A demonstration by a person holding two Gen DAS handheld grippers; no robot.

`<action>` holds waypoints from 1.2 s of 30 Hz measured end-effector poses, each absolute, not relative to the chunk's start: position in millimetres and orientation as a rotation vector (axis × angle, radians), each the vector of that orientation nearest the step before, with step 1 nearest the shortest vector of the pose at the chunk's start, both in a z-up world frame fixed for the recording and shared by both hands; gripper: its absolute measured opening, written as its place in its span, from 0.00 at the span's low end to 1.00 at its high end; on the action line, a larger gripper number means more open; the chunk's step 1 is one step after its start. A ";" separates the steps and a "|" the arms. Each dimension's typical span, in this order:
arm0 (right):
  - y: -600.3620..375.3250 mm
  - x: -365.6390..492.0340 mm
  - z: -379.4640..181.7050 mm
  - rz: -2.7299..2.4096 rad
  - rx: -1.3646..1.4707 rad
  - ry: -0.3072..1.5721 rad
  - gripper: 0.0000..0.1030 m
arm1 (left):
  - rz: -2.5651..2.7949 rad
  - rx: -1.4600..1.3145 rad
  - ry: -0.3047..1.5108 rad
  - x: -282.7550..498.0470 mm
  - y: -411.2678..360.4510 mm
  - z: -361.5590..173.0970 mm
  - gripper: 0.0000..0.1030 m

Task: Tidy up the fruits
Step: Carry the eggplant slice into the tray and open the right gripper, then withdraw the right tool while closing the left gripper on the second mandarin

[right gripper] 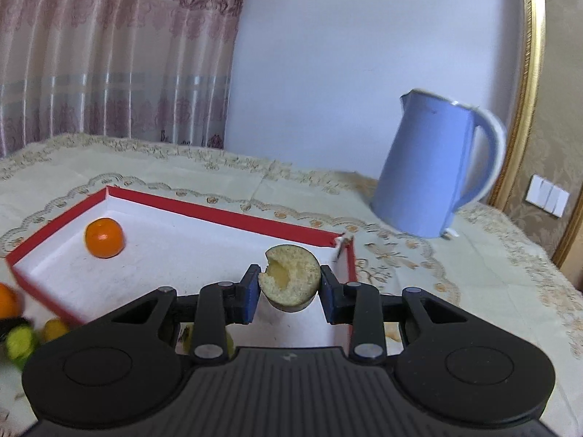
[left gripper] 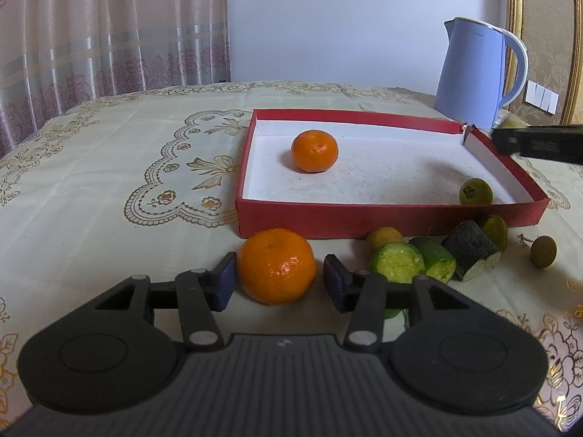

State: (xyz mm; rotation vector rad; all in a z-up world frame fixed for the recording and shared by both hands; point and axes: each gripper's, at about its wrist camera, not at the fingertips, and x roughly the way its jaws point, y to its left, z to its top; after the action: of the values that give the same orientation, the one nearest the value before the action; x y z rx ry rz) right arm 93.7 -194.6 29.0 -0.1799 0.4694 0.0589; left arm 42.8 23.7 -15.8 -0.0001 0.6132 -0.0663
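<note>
Blue kettle point(left gripper: 473, 73) upright at the far right of a cream embroidered tablecloth point(left gripper: 109, 167); patterned pink curtain point(left gripper: 109, 25) behind; white wall switches point(left gripper: 542, 96).

The left gripper point(left gripper: 280, 281) and right gripper point(right gripper: 290, 294) look alike: a matte black ribbed housing flanked by two round black discs. From it, black linkage arms pinned with silver rivets reach forward. Their fingers point(left gripper: 225, 281) carry dark blue rectangular pads, and a small pale mark sits at the housing's centre.
</note>
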 end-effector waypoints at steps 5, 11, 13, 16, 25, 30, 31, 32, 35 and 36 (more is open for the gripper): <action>-193.2 129.3 16.4 0.083 -0.144 0.574 0.32 | -0.067 0.000 0.612 42.8 24.9 -15.9 0.45; -191.4 141.1 2.4 0.108 -0.108 0.650 0.32 | -0.072 -0.009 0.610 42.1 27.5 -15.3 0.45; -189.2 141.3 0.8 0.115 -0.109 0.656 0.32 | -0.071 -0.010 0.610 42.0 27.5 -15.0 0.44; -187.8 139.7 3.5 0.125 -0.107 0.654 0.33 | -0.071 -0.008 0.611 42.0 27.2 -14.8 0.44; -221.4 87.4 22.5 0.133 0.033 0.543 0.53 | -0.063 -0.026 0.606 40.9 30.7 -14.2 0.39; -250.7 48.1 21.0 0.049 0.078 0.469 0.53 | -0.065 -0.038 0.604 41.0 33.5 -13.9 0.39; -256.2 42.4 19.4 0.029 0.090 0.464 0.54 | -0.065 -0.039 0.604 40.9 33.8 -13.9 0.39; -261.9 37.2 17.6 0.012 0.106 0.464 0.54 | -0.065 -0.039 0.604 40.9 34.4 -13.9 0.39; -275.5 25.0 8.9 -0.012 0.156 0.469 0.54 | -0.065 -0.038 0.602 40.6 34.2 -13.7 0.38; -278.7 21.8 5.9 -0.027 0.162 0.468 0.54 | -0.067 -0.039 0.600 40.3 34.6 -13.5 0.38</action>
State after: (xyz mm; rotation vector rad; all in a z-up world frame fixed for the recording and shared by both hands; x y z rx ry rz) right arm 21.8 -278.7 5.9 0.1620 0.4683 -0.0270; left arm 40.3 34.6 -13.5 -0.0386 0.6005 -0.0667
